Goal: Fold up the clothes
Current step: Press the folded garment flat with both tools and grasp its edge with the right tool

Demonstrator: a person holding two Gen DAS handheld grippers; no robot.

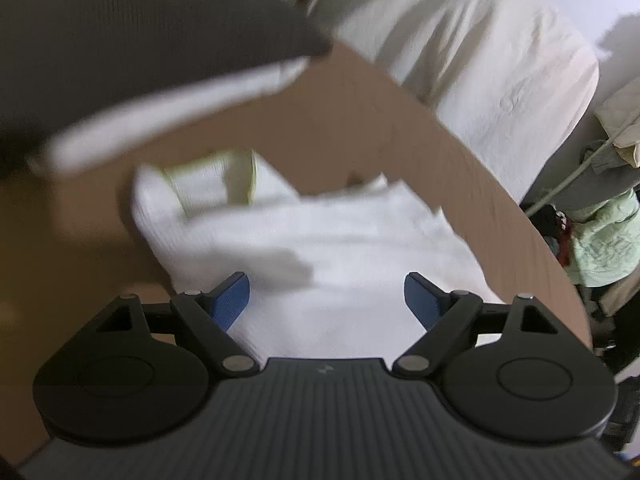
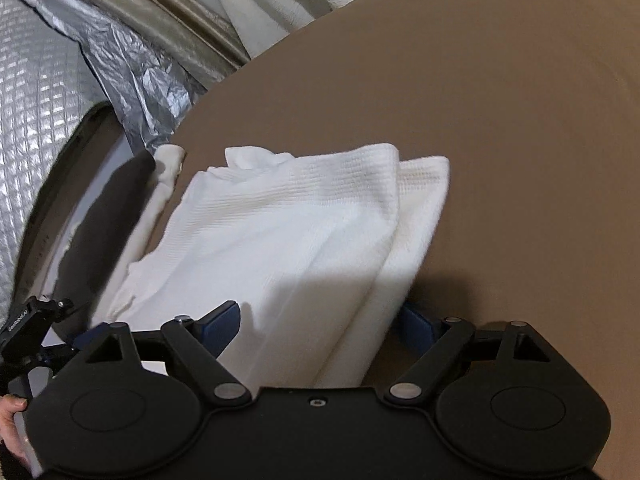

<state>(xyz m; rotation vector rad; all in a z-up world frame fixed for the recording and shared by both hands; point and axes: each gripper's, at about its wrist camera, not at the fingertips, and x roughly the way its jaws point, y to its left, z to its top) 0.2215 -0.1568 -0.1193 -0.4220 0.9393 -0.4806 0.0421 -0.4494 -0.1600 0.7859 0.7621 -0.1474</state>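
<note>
A white knitted garment (image 1: 340, 248) lies folded on the round brown table (image 1: 400, 140); a piece with yellow-green trim (image 1: 212, 184) shows at its far end. My left gripper (image 1: 326, 300) hovers over the near end, its blue pads (image 1: 230, 300) wide apart and pressing on nothing. In the right wrist view the same garment (image 2: 300, 240) runs in layered folds toward my right gripper (image 2: 320, 326). Its jaws stand wide apart with the folds between them, and the right pad is partly hidden by cloth. A blurred dark shape with a white edge (image 1: 140, 60) crosses the upper left.
White bedding (image 1: 480, 60) lies beyond the table edge, with a pile of pale green clothes (image 1: 600, 240) at the right. Silver quilted foil (image 2: 40, 80) and a dark round object (image 2: 80, 220) stand left of the table (image 2: 480, 80). A person's hand (image 2: 10, 420) shows at lower left.
</note>
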